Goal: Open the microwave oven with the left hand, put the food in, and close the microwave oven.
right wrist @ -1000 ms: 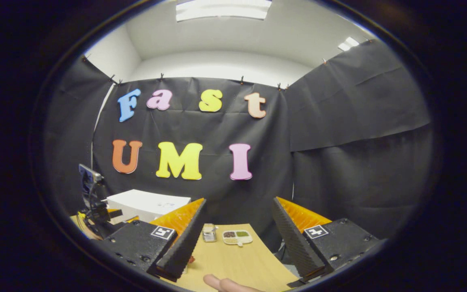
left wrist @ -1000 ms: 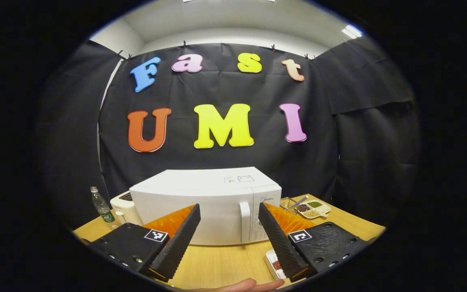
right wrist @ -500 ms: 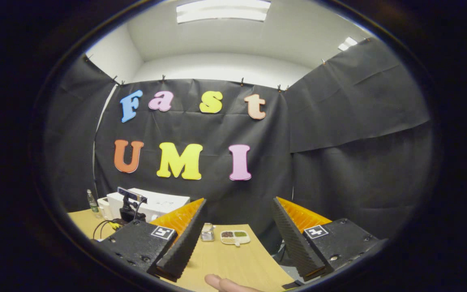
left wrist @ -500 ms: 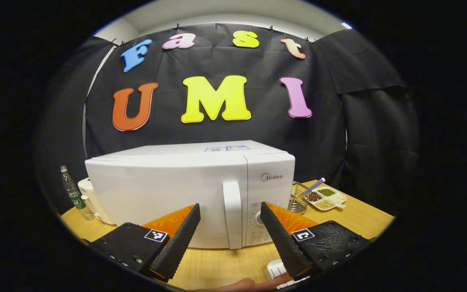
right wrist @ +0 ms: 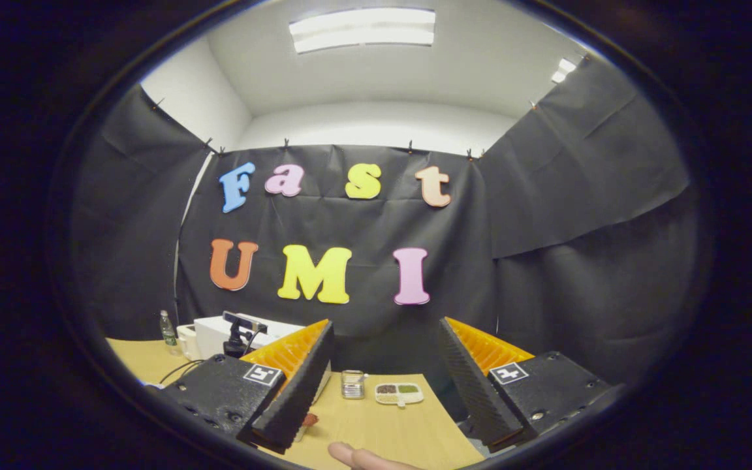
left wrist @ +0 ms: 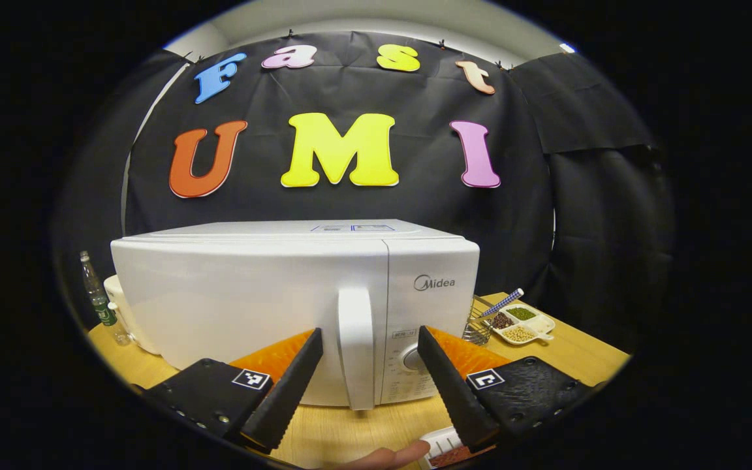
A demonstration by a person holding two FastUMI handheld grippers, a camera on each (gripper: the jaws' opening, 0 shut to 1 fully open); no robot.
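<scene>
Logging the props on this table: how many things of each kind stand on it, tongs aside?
Microwave oven: 1
Plastic bottle: 1
Wire basket: 1
Divided dish of beans: 1
White food tray: 1
White appliance behind the oven: 1
Total: 6

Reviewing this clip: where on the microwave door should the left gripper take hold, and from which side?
On the upright white handle at the right edge of the microwave door, beside the control panel. Come straight from the front, one finger on each side of the bar. The left gripper is open and already roughly lined up with it; the bar looks narrower than the gap.
</scene>
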